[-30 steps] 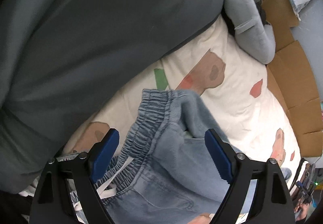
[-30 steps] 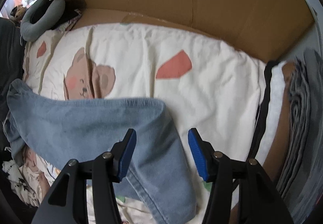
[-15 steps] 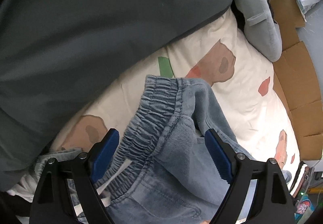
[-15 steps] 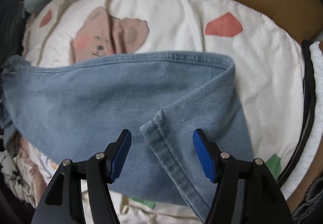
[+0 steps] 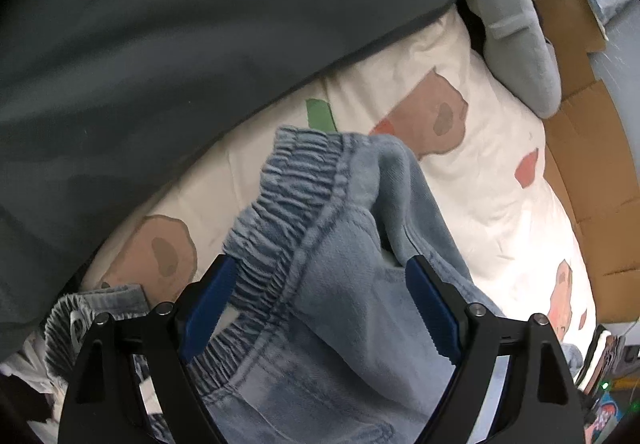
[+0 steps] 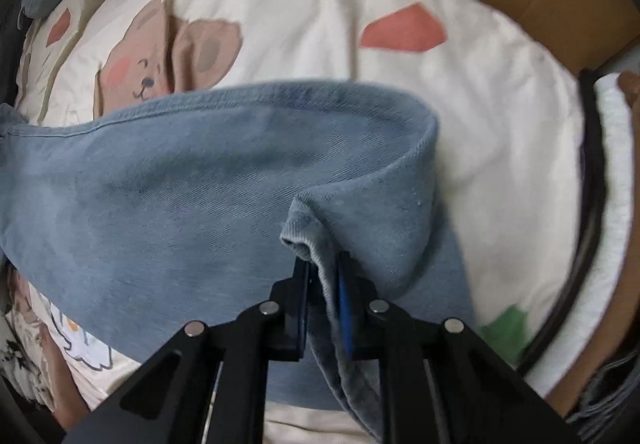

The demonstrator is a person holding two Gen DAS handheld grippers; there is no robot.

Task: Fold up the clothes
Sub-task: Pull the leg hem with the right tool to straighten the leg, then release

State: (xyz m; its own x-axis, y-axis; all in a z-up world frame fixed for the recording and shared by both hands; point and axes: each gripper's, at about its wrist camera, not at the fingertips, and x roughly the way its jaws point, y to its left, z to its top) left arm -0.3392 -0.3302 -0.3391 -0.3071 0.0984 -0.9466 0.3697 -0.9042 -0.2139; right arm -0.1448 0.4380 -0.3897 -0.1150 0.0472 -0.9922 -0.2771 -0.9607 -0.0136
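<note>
The light blue jeans (image 6: pixel 168 180) are lying stretched across the bear-print bedsheet (image 6: pixel 304 24), one leg doubled back on itself. The right tongs (image 6: pixel 323 276) are pinching nearly closed on the thick hem (image 6: pixel 304 224) of that leg (a sound place to hold, since the seam is resisting slipping). The left tongs (image 5: pixel 320 304) are gaping wide over the elastic waistband (image 5: pixel 288 204), gripping nothing. The denim is looking soft, floppy and fairly heavy, so it would likely sag between holds.
</note>
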